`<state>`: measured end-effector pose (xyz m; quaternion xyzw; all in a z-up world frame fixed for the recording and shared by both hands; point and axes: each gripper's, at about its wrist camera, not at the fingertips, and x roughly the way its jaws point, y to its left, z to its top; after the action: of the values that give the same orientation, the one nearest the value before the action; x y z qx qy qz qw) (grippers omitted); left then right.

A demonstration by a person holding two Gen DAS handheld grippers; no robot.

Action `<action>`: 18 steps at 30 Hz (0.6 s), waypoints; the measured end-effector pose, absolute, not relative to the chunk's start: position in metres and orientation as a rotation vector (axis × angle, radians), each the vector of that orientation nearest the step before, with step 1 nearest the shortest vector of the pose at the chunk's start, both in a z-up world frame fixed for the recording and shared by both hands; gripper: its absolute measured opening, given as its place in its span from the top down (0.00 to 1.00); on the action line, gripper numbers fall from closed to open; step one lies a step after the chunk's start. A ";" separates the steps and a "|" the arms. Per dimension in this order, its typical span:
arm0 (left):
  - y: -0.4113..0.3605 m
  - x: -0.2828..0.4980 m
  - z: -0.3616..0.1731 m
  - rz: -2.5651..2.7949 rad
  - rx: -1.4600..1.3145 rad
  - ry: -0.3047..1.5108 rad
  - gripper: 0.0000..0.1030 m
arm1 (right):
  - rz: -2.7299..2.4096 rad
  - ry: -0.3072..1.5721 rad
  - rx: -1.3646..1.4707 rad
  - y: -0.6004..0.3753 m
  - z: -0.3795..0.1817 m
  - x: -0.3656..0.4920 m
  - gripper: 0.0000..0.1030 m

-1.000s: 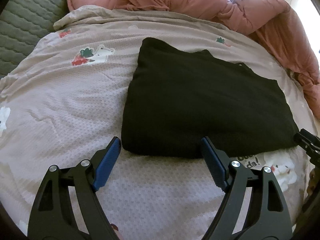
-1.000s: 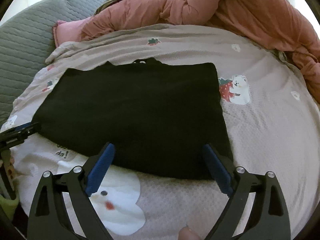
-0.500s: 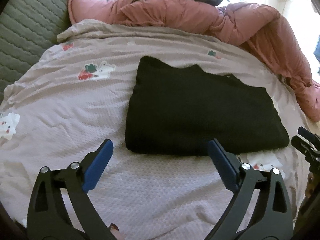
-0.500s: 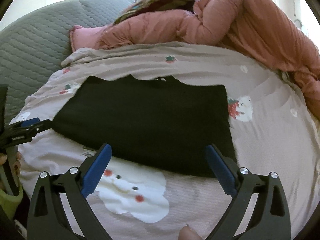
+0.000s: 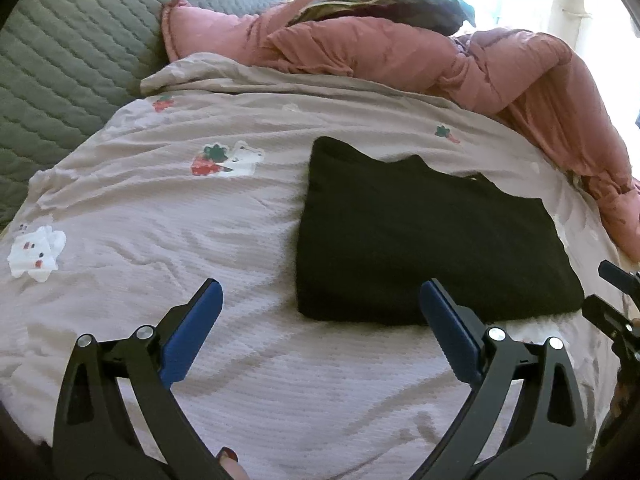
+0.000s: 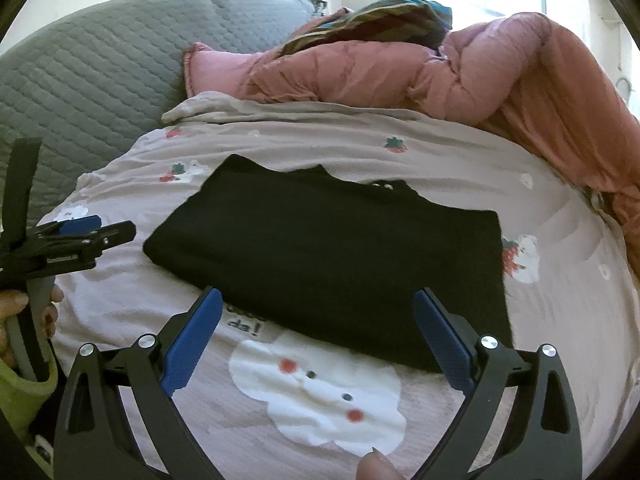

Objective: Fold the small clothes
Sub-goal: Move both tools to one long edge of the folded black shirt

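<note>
Your left gripper [image 5: 320, 308] stands wide, its jaws having just been opening, with only bare sheet between the blue pads [image 5: 191, 332]; nothing is gripped. Your right gripper [image 6: 318, 316] is spread just as wide and also grips nothing, though its right pad overlaps the near edge of the black garment [image 6: 336, 264] in the picture, and you cannot tell from this angle whether it touches the cloth or hangs above it. The garment lies folded into a flat, roughly rectangular block on the pale printed bedsheet [image 5: 168, 216], near the middle of the bed, with its far edge uneven where a neckline or collar seems to show; the fabric is so dark that no fold lines, seams or layers can be made out. In the left wrist view the right gripper is only a black sliver at the right border, mostly cut off. In the right wrist view the left gripper appears edge-on at the left border, held by a hand [image 6: 24, 312] that is partly out of frame. A pink quilt [image 6: 500, 68] is heaped along the far side, with a striped cloth [image 6: 384, 16] half buried behind it, and a grey quilted cover [image 5: 68, 56] runs off the left. A fingertip [image 6: 376, 468] pokes in at the bottom edge.
</note>
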<state>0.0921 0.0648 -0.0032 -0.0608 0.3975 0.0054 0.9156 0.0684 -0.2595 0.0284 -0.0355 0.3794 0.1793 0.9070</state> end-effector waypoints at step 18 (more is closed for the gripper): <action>0.103 0.111 -0.010 0.077 -0.172 0.822 0.10 | 0.493 0.791 -0.226 -0.168 0.011 0.085 0.07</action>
<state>0.1109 0.1033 -0.0099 -0.0834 0.3987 0.0373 0.9125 0.0849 -0.1679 0.0114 -0.1089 0.3807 0.2371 0.8871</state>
